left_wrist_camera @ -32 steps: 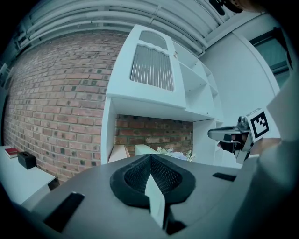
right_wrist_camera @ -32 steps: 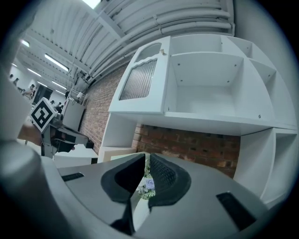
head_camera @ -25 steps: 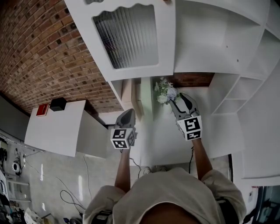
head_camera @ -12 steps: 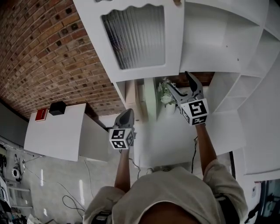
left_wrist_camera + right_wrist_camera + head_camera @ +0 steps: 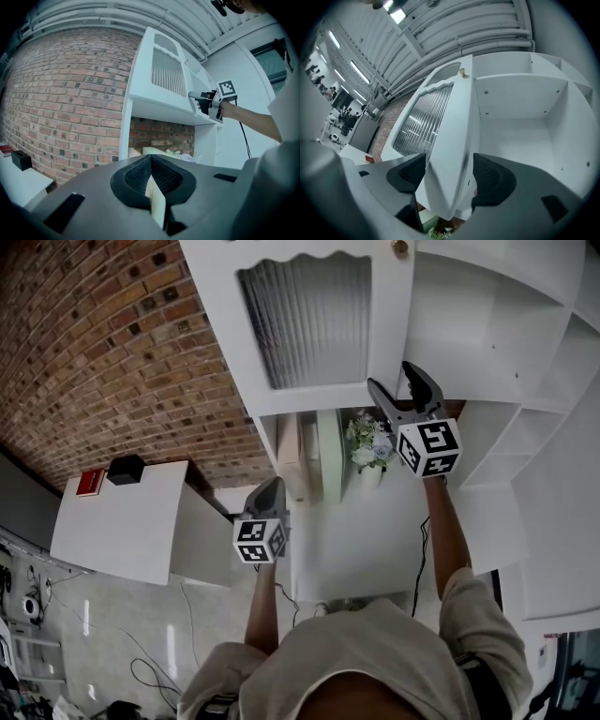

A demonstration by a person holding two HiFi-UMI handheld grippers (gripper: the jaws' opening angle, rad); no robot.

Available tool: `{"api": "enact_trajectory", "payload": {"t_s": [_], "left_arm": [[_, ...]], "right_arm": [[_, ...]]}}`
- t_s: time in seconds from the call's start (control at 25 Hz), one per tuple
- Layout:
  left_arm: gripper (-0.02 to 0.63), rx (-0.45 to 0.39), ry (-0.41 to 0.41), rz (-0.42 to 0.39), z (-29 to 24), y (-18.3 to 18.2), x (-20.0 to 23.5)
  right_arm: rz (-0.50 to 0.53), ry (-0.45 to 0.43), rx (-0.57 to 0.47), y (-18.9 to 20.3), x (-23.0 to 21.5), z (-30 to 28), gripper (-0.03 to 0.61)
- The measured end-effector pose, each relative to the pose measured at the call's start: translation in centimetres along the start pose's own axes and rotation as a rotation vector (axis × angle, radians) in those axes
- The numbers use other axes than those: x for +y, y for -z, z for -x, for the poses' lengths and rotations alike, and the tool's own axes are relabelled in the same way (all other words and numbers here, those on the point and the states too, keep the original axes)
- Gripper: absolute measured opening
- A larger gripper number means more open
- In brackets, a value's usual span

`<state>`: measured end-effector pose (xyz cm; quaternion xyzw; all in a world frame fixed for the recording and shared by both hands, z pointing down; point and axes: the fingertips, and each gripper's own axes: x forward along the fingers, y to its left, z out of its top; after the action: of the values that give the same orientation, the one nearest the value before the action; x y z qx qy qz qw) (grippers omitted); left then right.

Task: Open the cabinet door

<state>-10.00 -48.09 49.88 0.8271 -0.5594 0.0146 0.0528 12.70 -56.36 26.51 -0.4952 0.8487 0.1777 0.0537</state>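
Note:
The white cabinet door [image 5: 309, 320] has a ribbed glass panel and a small knob [image 5: 401, 247] near its free edge; it stands ajar beside the bare white compartment [image 5: 520, 112]. My right gripper [image 5: 391, 376] is raised to the door's lower corner. Its jaws straddle the door's free edge [image 5: 450, 131]; they have just been closing a little, and a narrow gap still shows at the pads. From the left gripper view the right gripper [image 5: 197, 96] meets the door's edge. My left gripper [image 5: 272, 486] hangs lower, pointing level, shut with nothing in it [image 5: 151, 176].
A vase of pale flowers [image 5: 367, 442] stands in the open shelf under the door. A brick wall [image 5: 112, 362] runs to the left. A white side table [image 5: 122, 531] carries a red box [image 5: 91, 479] and a black box [image 5: 125, 468]. More white shelves [image 5: 553, 352] rise at the right.
The right gripper rose from beside the flowers to the door's lower corner and its jaws spread wide around the edge. The left gripper shifted only slightly.

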Motion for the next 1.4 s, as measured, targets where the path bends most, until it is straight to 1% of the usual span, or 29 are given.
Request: {"api": "enact_trajectory", "payload": {"t_s": [0.2, 0.48, 0.6, 0.8, 1.04, 1.2, 1.4], "left_arm": [[0.026, -0.002, -0.003, 0.008, 0.0, 0.1, 0.2], [0.026, -0.007, -0.023, 0.023, 0.5, 0.2, 0.6], [0.026, -0.007, -0.027, 0.027, 0.7, 0.3, 0.5], [0.026, -0.009, -0.035, 0.028, 1.3, 0.4, -0.1], [0.027, -0.008, -0.069, 0.033, 2.5, 0.6, -0.3], [0.026, -0.013, -0.076, 0.031, 3.0, 0.9, -1.3], [0.026, -0.009, -0.075, 0.029, 3.4, 1.2, -2.7]], "right_arm": [[-0.031, 0.005, -0.027, -1.1, 0.1, -1.0, 0.308], [-0.031, 0.053, -0.025, -0.9, -0.4, -1.7, 0.295], [-0.031, 0.068, -0.008, -0.8, -0.6, -1.8, 0.302], [-0.036, 0.061, 0.013, -0.8, -0.4, -1.7, 0.291], [-0.029, 0.072, 0.023, -0.9, -0.3, -1.5, 0.278], [-0.030, 0.067, 0.036, -0.8, -0.1, -1.0, 0.275], [-0.027, 0.074, 0.004, -1.4, 0.3, 0.6, 0.276]]}}
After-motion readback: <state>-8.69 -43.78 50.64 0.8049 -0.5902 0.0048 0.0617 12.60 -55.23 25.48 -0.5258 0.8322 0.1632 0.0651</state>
